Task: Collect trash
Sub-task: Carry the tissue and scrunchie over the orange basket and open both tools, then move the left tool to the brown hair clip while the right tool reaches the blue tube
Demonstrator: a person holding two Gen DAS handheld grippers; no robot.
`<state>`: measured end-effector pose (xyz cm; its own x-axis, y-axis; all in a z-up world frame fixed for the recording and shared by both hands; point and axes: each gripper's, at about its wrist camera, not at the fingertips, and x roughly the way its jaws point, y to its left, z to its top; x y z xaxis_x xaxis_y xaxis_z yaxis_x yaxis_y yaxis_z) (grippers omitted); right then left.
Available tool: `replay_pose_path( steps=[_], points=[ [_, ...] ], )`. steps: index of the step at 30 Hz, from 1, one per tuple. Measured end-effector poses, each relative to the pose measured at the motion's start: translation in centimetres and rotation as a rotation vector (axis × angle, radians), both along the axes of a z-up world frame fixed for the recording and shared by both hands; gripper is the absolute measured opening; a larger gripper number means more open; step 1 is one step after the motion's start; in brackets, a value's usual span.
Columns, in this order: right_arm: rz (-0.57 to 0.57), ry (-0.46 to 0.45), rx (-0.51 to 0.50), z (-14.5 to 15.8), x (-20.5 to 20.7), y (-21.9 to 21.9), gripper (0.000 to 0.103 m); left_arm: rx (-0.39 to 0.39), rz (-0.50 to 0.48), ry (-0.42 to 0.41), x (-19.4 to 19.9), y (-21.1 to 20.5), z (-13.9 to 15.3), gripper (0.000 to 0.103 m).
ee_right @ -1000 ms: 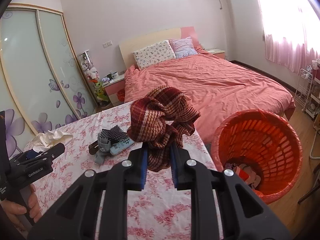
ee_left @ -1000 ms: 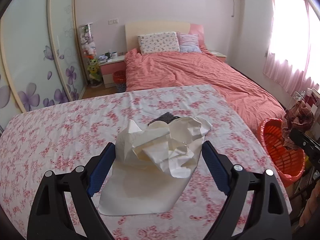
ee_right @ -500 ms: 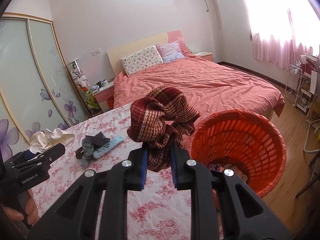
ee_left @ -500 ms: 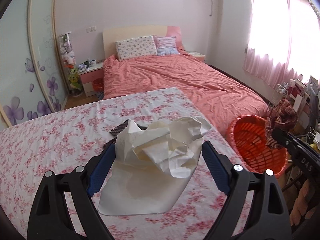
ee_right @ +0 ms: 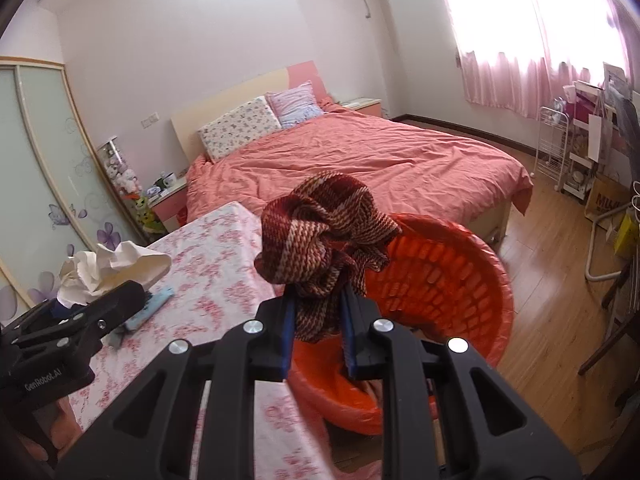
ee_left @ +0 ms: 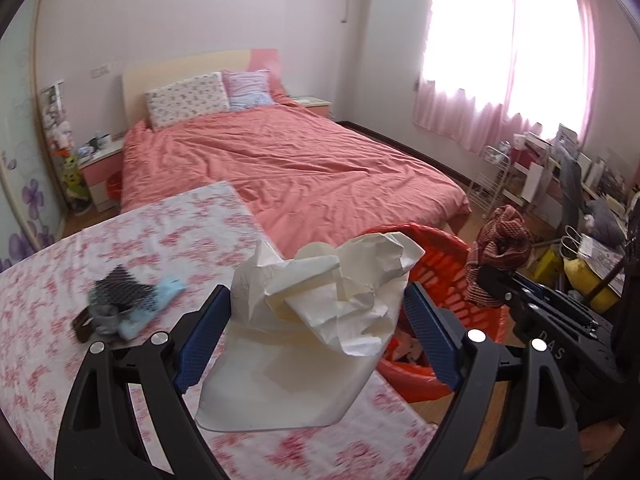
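Observation:
My left gripper (ee_left: pixel 316 330) is shut on a crumpled white paper (ee_left: pixel 320 308) and holds it above the floral table's right edge, next to the orange basket (ee_left: pixel 444 256). My right gripper (ee_right: pixel 318 320) is shut on a red and brown striped knit cloth (ee_right: pixel 320 232) and holds it over the near rim of the orange basket (ee_right: pixel 452 280). The cloth also shows in the left wrist view (ee_left: pixel 500 252), and the paper in the right wrist view (ee_right: pixel 108 268). Some items lie in the basket's bottom.
A table with a pink floral cloth (ee_left: pixel 100 248) carries a dark mesh item and a light blue item (ee_left: pixel 128 304). A bed with a salmon cover (ee_left: pixel 288 168) stands behind. White racks and shelves (ee_right: pixel 560 152) stand on the right by the window.
Both grippers have moved right toward the orange basket. The paper has left the middle of the table. The cloth now hangs over the basket's rim.

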<state>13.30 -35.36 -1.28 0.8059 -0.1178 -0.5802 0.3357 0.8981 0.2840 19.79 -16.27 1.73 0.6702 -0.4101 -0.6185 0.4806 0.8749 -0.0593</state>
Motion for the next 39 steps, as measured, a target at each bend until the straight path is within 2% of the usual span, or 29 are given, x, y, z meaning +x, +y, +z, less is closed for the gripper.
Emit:
replay_pose_path(
  steps=[8,10,14,19,21,24,28,39],
  points=[
    [-0.042,0.029,0.042,-2.8,1.2,-5.2,0.023,0.041,-0.105,0.041,1.8,-6.3,-2.6,0.088],
    [-0.045,0.037,0.046,-3.5,1.7,-5.9,0.033,0.061,-0.113,0.053,2.3,-7.2,-3.5,0.089],
    [-0.045,0.062,0.042,-4.7,2.7,-6.5,0.038,0.092,-0.095,0.103,3.4,-7.6,-5.2,0.09],
    [-0.055,0.076,0.036,-5.6,2.9,-6.1,0.052,0.112,-0.029,0.127,3.7,-6.0,-6.1,0.093],
    [-0.053,0.078,0.035,-5.6,2.9,-5.6,0.055,0.129,0.011,0.117,3.6,-4.8,-6.0,0.093],
    [-0.042,0.083,0.013,-5.7,2.8,-4.5,0.059,0.158,0.07,0.098,3.5,-3.1,-5.8,0.099],
    [-0.011,0.091,0.001,-5.6,2.9,-2.4,0.06,0.196,0.177,0.07,3.5,1.2,-5.6,0.101],
    [0.128,0.129,-0.014,-6.2,4.7,5.3,0.061,0.183,0.407,0.065,4.3,15.5,-5.6,0.101]
  ],
)
